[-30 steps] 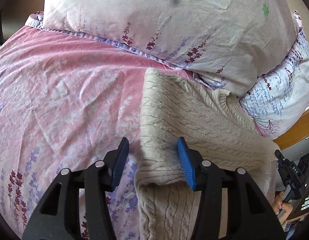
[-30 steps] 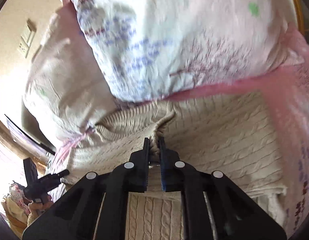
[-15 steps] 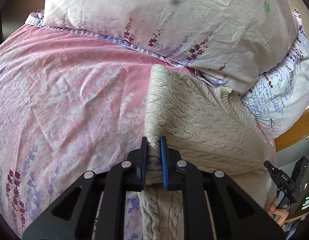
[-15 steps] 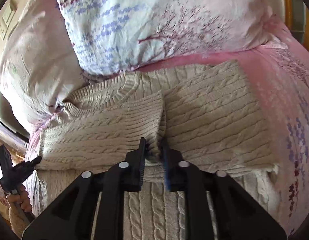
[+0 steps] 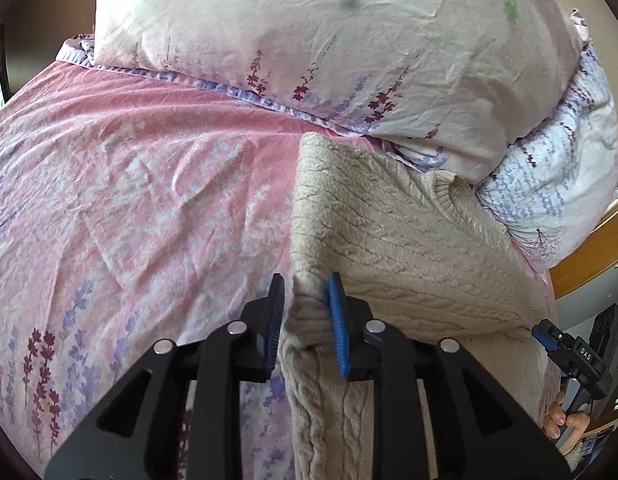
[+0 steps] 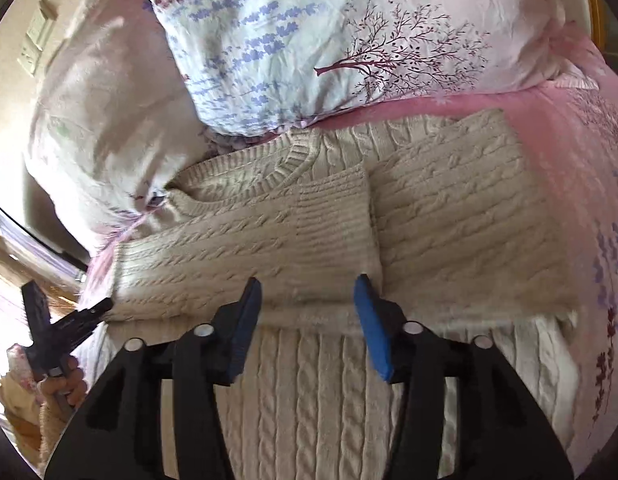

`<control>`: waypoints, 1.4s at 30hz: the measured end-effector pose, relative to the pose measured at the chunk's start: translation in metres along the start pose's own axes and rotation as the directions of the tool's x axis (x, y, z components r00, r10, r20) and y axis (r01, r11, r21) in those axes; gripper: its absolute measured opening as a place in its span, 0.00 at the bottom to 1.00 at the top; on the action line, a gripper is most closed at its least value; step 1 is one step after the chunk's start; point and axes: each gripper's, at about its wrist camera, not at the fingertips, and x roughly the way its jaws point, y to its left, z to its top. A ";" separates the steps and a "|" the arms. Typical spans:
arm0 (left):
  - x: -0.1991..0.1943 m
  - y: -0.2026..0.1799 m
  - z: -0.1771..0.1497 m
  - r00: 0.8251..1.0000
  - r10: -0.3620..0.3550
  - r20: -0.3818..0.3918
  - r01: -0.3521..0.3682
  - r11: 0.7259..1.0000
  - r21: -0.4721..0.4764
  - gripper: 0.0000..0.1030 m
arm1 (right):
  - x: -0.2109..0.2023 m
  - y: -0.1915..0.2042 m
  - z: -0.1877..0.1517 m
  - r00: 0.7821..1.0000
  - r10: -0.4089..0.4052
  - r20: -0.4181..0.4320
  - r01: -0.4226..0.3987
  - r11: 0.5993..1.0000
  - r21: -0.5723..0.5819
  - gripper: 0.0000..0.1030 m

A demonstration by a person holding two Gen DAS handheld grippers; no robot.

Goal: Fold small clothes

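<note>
Left wrist view: a cream cable-knit sweater [image 5: 389,240] is seen lying on a pink flowered bedsheet [image 5: 129,200], its far end just below two pillows [image 5: 329,40]. One sleeve is already folded across the chest, so that a straight folded edge is formed on the left. The left gripper [image 5: 305,320] is set at the near corner of that fold; its jaws have just been opening a little and stand narrow, with a bunch of knit between them, the right pad touching it and the left pad just clear, so the fold seems released rather than clamped. The right gripper [image 5: 565,352] is glimpsed at the far right, carried in a hand [image 5: 561,424].

Right wrist view: both sleeves are seen crossed over the chest, the cuff of one laid beside the other. The right gripper [image 6: 307,320] has just been opening; its jaws stand wide, nothing is held, and the sleeve lies flat beyond them. The sleeve folds are judged done; the body remains to be folded up lengthwise.
</note>
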 end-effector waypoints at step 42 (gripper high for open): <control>-0.105 0.007 -0.212 0.879 -0.402 -0.257 0.379 0.915 -0.136 0.14 | -0.131 -0.090 -0.198 0.926 0.370 -0.072 -0.352 0.918 0.185 0.12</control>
